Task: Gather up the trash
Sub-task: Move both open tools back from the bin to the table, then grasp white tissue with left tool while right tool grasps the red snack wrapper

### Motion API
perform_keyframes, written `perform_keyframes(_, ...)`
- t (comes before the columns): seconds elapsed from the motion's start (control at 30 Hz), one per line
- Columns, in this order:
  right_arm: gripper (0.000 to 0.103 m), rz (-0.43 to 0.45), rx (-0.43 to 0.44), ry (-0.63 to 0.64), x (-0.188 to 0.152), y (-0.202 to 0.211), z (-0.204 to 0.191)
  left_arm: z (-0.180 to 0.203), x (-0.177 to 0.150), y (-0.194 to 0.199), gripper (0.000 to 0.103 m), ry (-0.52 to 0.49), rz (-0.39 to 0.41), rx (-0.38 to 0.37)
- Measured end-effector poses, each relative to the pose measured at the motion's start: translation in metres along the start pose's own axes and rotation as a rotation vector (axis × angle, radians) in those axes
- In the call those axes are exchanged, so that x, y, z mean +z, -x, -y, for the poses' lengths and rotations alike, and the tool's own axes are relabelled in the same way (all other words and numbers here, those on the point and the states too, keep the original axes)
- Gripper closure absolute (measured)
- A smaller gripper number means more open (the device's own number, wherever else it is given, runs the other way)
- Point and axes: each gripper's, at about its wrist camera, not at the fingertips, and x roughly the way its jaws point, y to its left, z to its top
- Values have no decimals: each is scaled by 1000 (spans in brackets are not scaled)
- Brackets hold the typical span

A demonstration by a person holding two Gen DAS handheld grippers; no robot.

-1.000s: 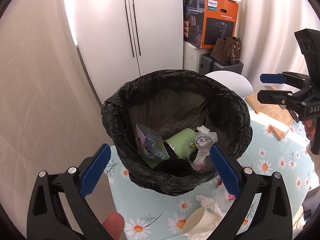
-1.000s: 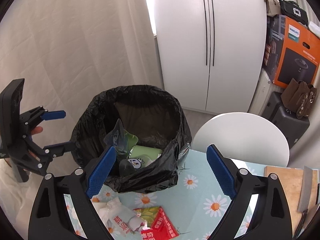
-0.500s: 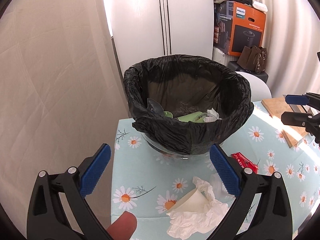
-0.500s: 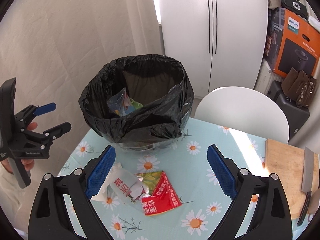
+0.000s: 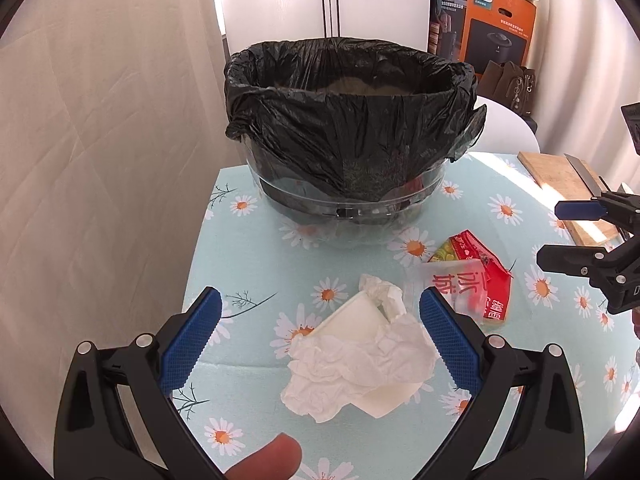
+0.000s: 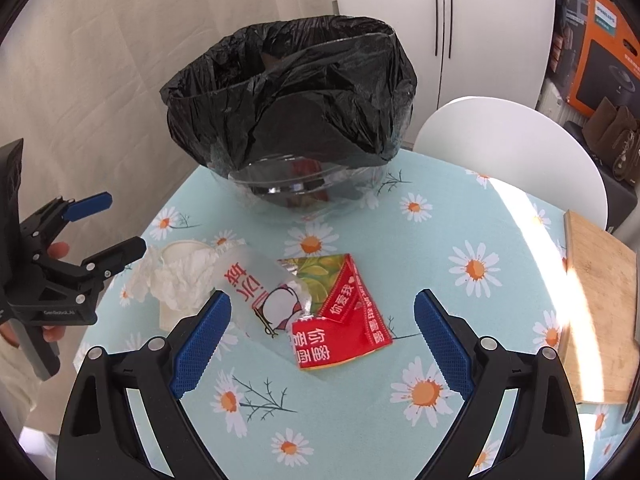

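Now both grippers have dropped from over the bin to tabletop height: drop done, next pick starting. Left gripper (image 5: 320, 336) wide open, empty, straddling the tissue (image 5: 360, 364) and paper cup (image 5: 352, 316). Right gripper (image 6: 322, 336) also open, empty, over the red wrapper (image 6: 340, 328) and clear packet (image 6: 264, 292), which overlap. Bin (image 5: 352, 128) beyond, unobstructed. Cutting board (image 6: 596, 304) and knife (image 5: 586, 174) far right, clear of both. Risk: tissue drags the cup.

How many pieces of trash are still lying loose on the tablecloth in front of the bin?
4, as far as visible: a crumpled tissue draped over a paper cup before the left gripper; a clear printed wrapper overlapping a red packet before the right gripper. More may hide beneath.
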Motion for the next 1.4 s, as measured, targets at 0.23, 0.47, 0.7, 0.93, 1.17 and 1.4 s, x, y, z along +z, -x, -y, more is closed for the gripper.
perform_keyframes(0.23, 15, -68, -4, -5, -27, -27, 5, 11, -25, -8, 6, 35, -54, -29)
perform_keyframes(0.47, 15, -110, -16, 29, -39, -58, 9, 23, -36, -19, 6, 26, -78, -53)
perform_keyframes(0.7, 15, -115, -16, 37, -40, -82, 14, 18, -37, -27, 24, 51, -104, -99)
perform_keyframes(0.93, 28, -142, -19, 85, -40, -92, 11, 9, -39, -29, 67, 61, -147, -220)
perform_keyframes(1.17, 68, -131, -4, 116, -47, -78, 4, 0, -41, -29, 88, 68, -172, -233)
perform_keyframes(1.4, 102, -130, 12, 79, -56, -59, 9, -2, -42, -13, 88, 59, -151, -238)
